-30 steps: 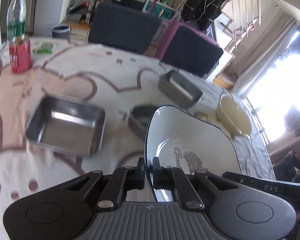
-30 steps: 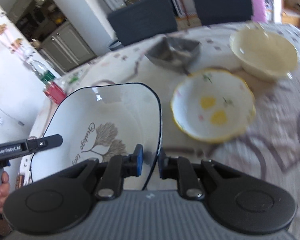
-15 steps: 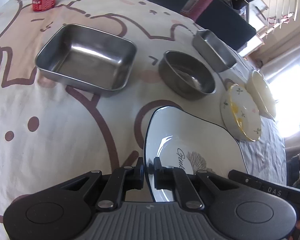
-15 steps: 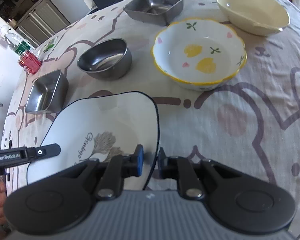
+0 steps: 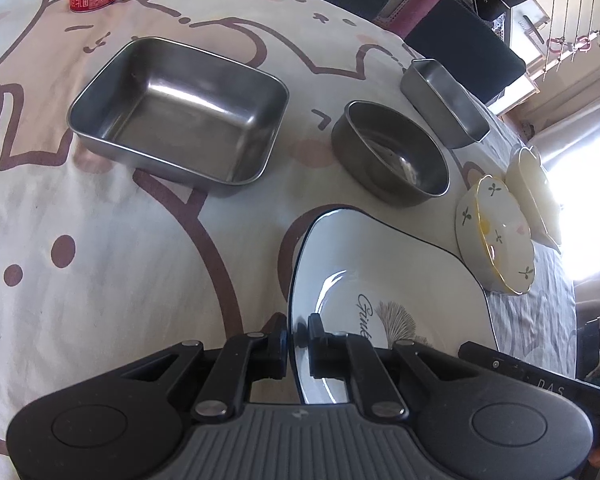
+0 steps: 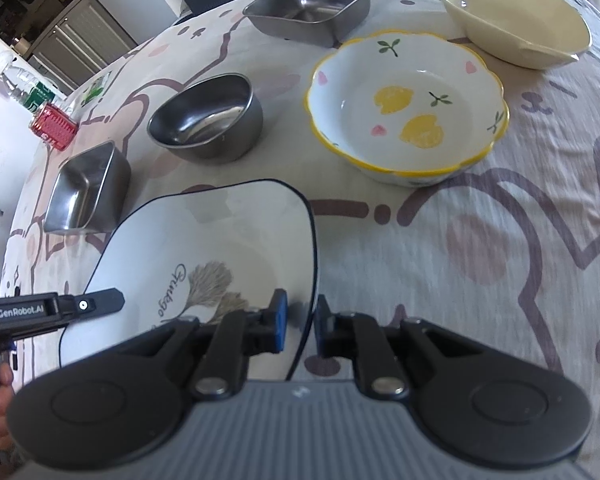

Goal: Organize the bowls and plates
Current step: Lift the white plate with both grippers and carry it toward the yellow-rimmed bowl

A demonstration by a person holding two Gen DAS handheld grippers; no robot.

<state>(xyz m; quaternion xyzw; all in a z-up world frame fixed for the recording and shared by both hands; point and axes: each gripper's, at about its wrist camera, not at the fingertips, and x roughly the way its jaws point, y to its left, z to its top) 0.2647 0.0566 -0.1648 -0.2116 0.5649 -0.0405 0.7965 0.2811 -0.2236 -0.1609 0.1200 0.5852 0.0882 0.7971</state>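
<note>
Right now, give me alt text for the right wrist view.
The right claw grips the edge of a white plate with a dark rim, held over a cartoon-print tablecloth. Beyond it sit a flowered bowl with a yellow rim, a cream bowl, a round steel bowl and two steel trays.

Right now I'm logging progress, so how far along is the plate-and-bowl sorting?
Early. Nothing looks stacked yet: the round steel bowl, flowered bowl, cream bowl and both steel trays sit apart on the tablecloth. In hand: the white plate, gripped at opposite edges by the left gripper and right gripper. Left: placing it and grouping the rest.
</note>
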